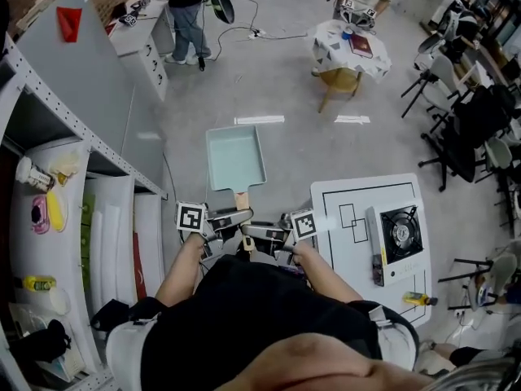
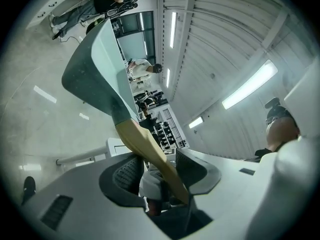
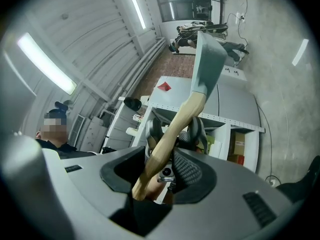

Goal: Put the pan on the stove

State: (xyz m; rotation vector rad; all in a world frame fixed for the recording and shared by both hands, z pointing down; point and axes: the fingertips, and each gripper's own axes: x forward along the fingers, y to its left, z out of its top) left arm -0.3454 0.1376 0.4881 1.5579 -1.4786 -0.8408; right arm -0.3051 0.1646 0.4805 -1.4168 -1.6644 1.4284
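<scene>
1. Standing at far left: grey shelf unit [image 1: 77, 80] with a red item [image 1: 69, 21] on its top and bottles and packets on the lower shelves.
2. Left gripper [image 2: 159, 166]: fingers [image 2: 125, 173] closed on the wooden handle [image 2: 145, 144] of the pan [image 2: 95, 59], reaching it from the left. Its marker cube [image 1: 191, 217] faces up.
3. Pan: square and pale green. It is held in the air over the grey floor [image 1: 285, 80], between the shelf unit and the desk [image 1: 342, 255], well apart from the stove [image 1: 400, 233]. The handle points back toward the person.
4. Right gripper [image 3: 157, 169]: fingers [image 3: 187, 171] closed on the same handle from the right, opposite the left gripper, the 2 sets of fingers just beside each other.
5. Desk: white with black line markings, to the right of the pan.
6. Stove: portable, 1 burner, at the desk's right edge.
7. Yellow bottle [image 1: 415, 298]: at the desk's near right corner.
</scene>
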